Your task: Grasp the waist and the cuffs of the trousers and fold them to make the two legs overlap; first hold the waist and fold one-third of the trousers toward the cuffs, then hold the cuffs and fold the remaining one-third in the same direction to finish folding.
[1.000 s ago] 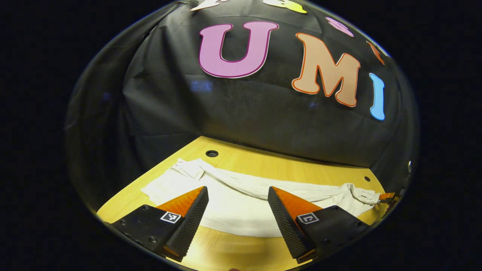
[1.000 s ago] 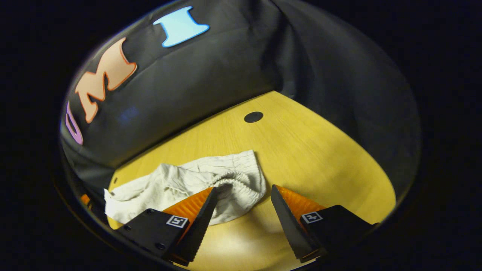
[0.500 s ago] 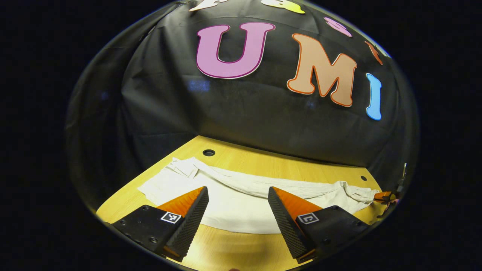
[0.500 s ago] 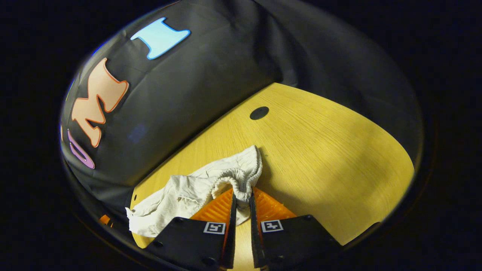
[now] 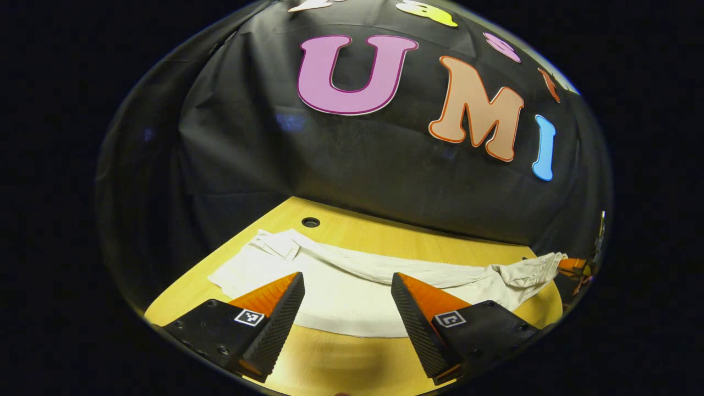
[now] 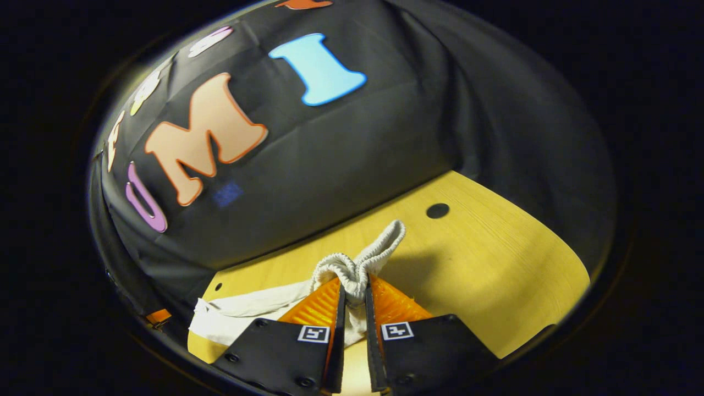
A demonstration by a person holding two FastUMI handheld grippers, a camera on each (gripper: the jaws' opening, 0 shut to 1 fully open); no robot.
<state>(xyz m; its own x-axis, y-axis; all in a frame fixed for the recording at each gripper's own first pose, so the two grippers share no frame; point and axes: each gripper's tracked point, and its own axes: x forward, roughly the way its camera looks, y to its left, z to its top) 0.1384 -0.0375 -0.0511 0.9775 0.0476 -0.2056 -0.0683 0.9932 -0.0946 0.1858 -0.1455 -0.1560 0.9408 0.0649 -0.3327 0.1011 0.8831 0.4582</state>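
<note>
Right gripper (image 6: 352, 291) now clamps the elastic waistband (image 6: 352, 269) and has lifted it clear; left gripper (image 5: 346, 302) still gapes above the trousers (image 5: 352, 297), cuffs ungrasped.

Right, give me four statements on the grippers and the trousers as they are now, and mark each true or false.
1. The right hand-held gripper is shut on the waist. True.
2. The left hand-held gripper is shut on a cuff. False: it is open, with the trousers lying beyond its fingers.
3. The trousers are white. True.
4. The waist lies flat on the table. False: it is bunched and raised between the right hand-held gripper's fingers.
</note>
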